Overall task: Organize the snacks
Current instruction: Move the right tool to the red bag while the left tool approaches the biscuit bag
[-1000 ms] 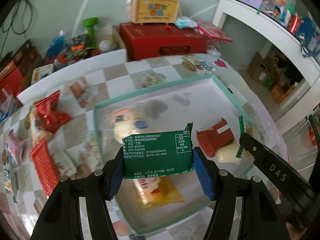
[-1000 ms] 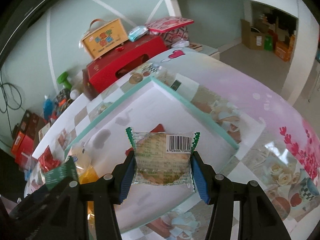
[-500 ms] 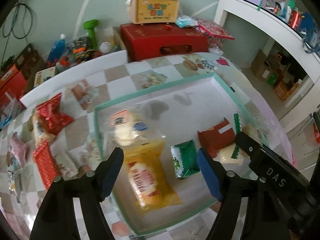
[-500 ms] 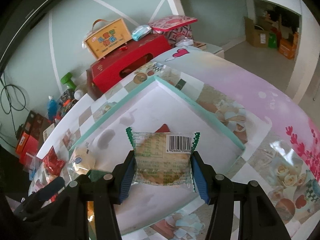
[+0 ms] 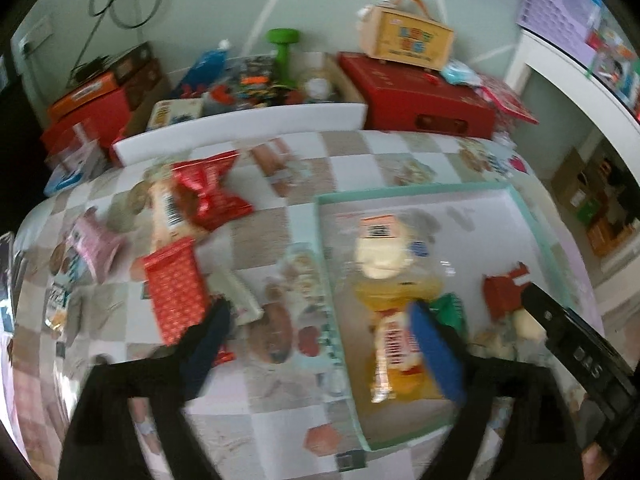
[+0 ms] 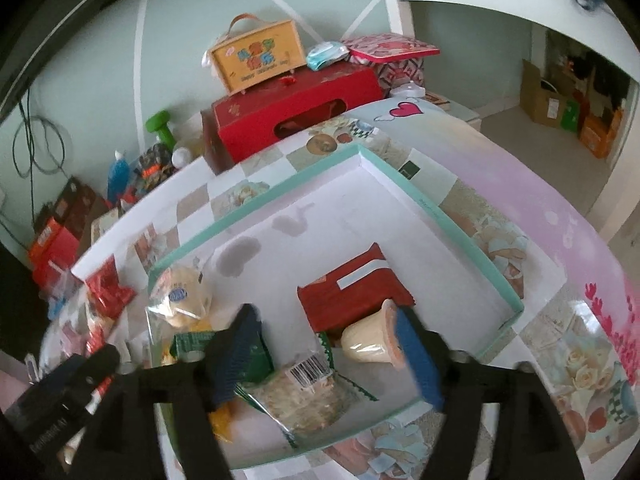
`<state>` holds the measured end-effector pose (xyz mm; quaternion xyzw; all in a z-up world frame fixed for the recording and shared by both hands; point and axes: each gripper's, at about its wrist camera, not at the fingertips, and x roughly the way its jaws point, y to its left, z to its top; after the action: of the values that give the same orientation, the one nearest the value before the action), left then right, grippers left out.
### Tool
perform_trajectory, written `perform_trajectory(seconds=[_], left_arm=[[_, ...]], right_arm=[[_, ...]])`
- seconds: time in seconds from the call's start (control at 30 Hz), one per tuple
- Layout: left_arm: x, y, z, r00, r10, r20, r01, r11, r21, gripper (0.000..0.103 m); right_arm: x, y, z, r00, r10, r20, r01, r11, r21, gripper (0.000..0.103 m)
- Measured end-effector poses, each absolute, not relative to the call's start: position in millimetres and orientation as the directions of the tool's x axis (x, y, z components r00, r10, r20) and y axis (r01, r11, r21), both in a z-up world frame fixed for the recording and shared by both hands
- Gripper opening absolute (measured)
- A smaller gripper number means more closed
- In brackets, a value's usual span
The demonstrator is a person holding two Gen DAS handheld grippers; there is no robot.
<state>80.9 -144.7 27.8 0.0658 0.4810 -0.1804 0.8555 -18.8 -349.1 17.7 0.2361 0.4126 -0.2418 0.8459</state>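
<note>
Home living rm: patterned tablecloth point(image 6: 532, 216), gift boxes point(image 6: 288, 116) by wall, dumbbell point(image 5: 285, 52), cardboard clutter.

A table point(image 5: 280, 236) covered in a checked, picture-printed cloth carries a shallow white tray with a mint-green rim point(image 6: 476, 240) toward its right edge. On the cloth to the tray's left lie loose snack packets: a red crinkled bag point(image 5: 208, 196), a red patterned packet point(image 5: 176, 292), a pink packet point(image 5: 94, 248) and, blurred, what may be a beige wrapper point(image 5: 168, 212).
</note>
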Motion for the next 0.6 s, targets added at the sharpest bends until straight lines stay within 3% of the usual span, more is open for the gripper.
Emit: perform_trajectory(seconds=[0.07, 0.6], left_arm=[[84.5, -136.0, 24.8, 0.479, -0.227, -0.848, 0.342, 0.938, -0.057, 0.099], [80.2, -114.8, 24.4, 0.490, -0.160, -0.857, 0.251, 0.967, -0.037, 0.100]], right_arm=[[-15.6, -344.7, 16.9, 0.527, -0.231, -0.818, 0.602, 0.781, 0.167, 0.103], [-13.8, -335.9, 26.7, 0.560, -0.218, -0.800, 0.563, 0.808, 0.174, 0.103]])
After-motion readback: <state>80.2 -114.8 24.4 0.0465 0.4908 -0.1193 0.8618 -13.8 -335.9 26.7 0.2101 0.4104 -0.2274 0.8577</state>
